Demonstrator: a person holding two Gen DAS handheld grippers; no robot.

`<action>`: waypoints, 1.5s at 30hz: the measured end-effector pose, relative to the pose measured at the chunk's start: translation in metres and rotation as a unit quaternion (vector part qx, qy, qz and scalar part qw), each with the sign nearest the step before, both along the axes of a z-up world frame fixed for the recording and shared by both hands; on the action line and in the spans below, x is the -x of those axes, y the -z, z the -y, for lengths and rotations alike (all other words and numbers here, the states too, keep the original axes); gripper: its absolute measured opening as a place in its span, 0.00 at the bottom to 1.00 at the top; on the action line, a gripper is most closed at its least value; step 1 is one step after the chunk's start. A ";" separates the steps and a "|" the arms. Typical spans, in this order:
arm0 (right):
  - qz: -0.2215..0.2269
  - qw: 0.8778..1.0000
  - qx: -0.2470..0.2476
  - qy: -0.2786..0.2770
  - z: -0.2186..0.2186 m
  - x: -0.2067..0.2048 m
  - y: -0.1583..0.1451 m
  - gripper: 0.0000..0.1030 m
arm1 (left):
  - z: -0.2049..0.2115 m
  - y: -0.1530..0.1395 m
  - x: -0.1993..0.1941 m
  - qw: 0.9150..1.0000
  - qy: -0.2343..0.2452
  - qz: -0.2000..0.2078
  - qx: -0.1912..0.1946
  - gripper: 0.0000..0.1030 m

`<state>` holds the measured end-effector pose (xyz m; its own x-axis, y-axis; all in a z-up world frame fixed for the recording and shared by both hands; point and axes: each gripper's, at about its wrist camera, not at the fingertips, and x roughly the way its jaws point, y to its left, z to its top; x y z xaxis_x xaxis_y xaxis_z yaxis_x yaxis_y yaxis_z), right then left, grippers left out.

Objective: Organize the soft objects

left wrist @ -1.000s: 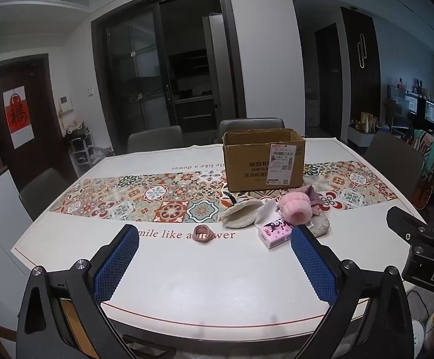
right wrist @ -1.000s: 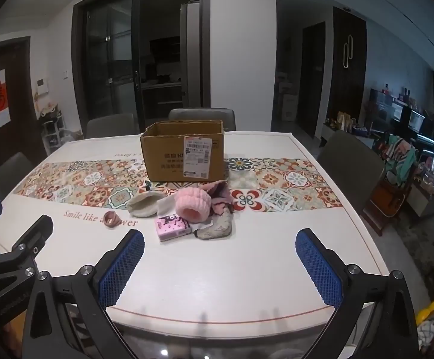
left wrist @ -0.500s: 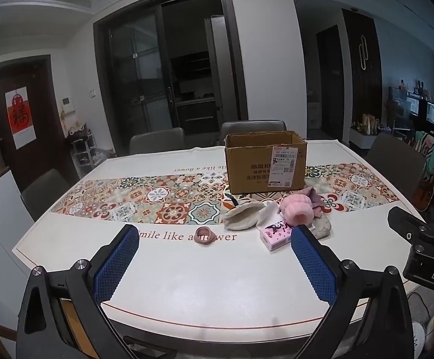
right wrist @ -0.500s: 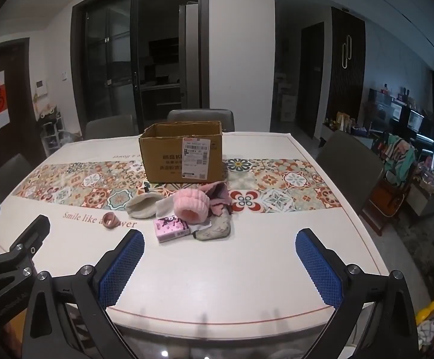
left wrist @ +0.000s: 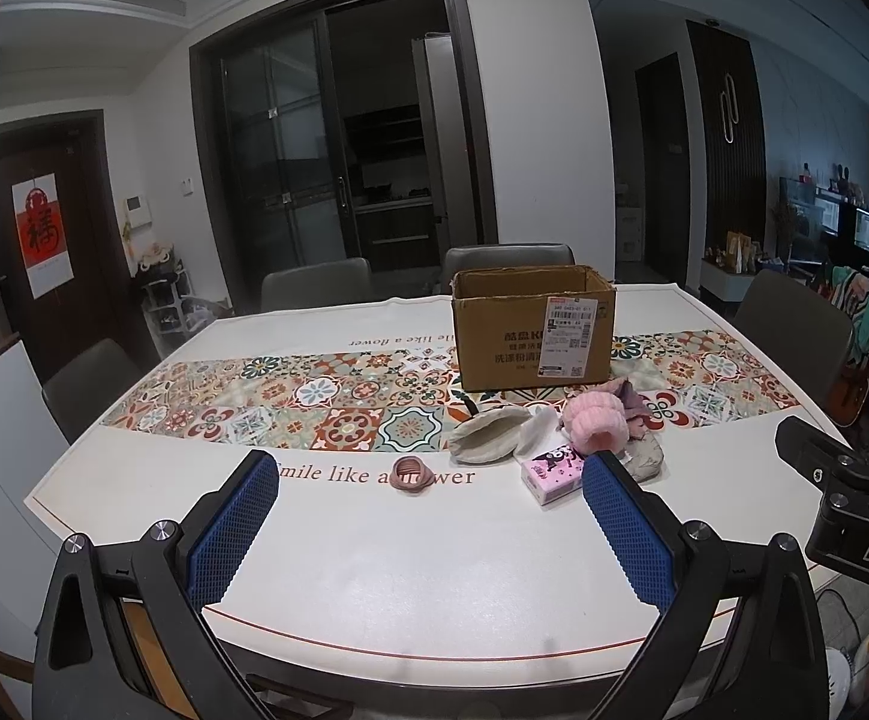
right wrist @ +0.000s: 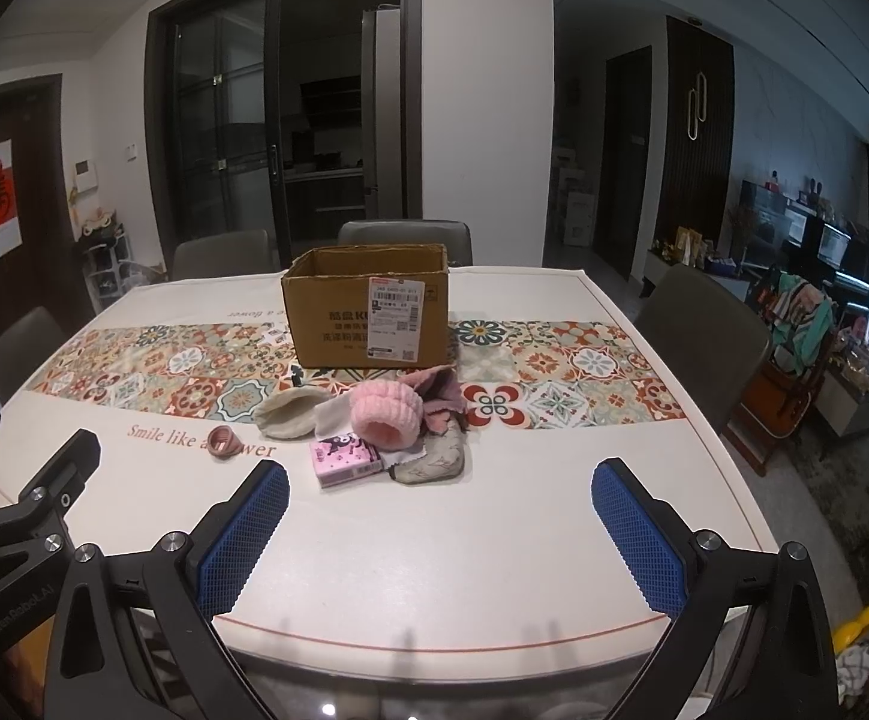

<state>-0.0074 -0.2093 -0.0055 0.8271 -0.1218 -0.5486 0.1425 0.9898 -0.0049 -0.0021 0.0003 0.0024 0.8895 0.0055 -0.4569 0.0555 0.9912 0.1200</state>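
An open cardboard box (left wrist: 533,330) (right wrist: 368,312) stands mid-table. In front of it lies a pile of soft things: a fluffy pink band (left wrist: 595,426) (right wrist: 387,414), a cream pouch (left wrist: 488,437) (right wrist: 290,414), a grey pouch (left wrist: 644,456) (right wrist: 431,462), mauve cloth (right wrist: 440,390) and a pink tissue pack (left wrist: 551,473) (right wrist: 345,459). A small pink scrunchie (left wrist: 410,473) (right wrist: 223,441) lies apart to the left. My left gripper (left wrist: 428,516) and right gripper (right wrist: 440,531) are open and empty, held above the table's near edge, well short of the pile.
The white table (left wrist: 374,552) carries a tiled runner (left wrist: 314,402). Grey chairs (right wrist: 698,324) stand around it. The right gripper's body shows at the right of the left wrist view (left wrist: 842,498), and the left gripper's body at the left of the right wrist view (right wrist: 14,528).
Both views have shifted only slightly, the scene sitting a little lower than before. Nothing on the table has moved and both grippers stay open.
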 end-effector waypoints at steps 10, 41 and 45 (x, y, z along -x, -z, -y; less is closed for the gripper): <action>0.001 1.000 0.000 -0.001 0.000 0.001 0.002 1.00 | 0.001 0.000 0.000 1.000 -0.001 0.000 0.000 1.00; 0.002 1.000 0.002 -0.003 -0.008 0.001 -0.003 1.00 | 0.003 -0.002 0.005 1.000 0.003 0.003 0.002 1.00; 0.001 1.000 0.002 -0.004 -0.009 0.000 -0.003 1.00 | 0.003 -0.002 0.004 1.000 0.003 0.003 0.002 1.00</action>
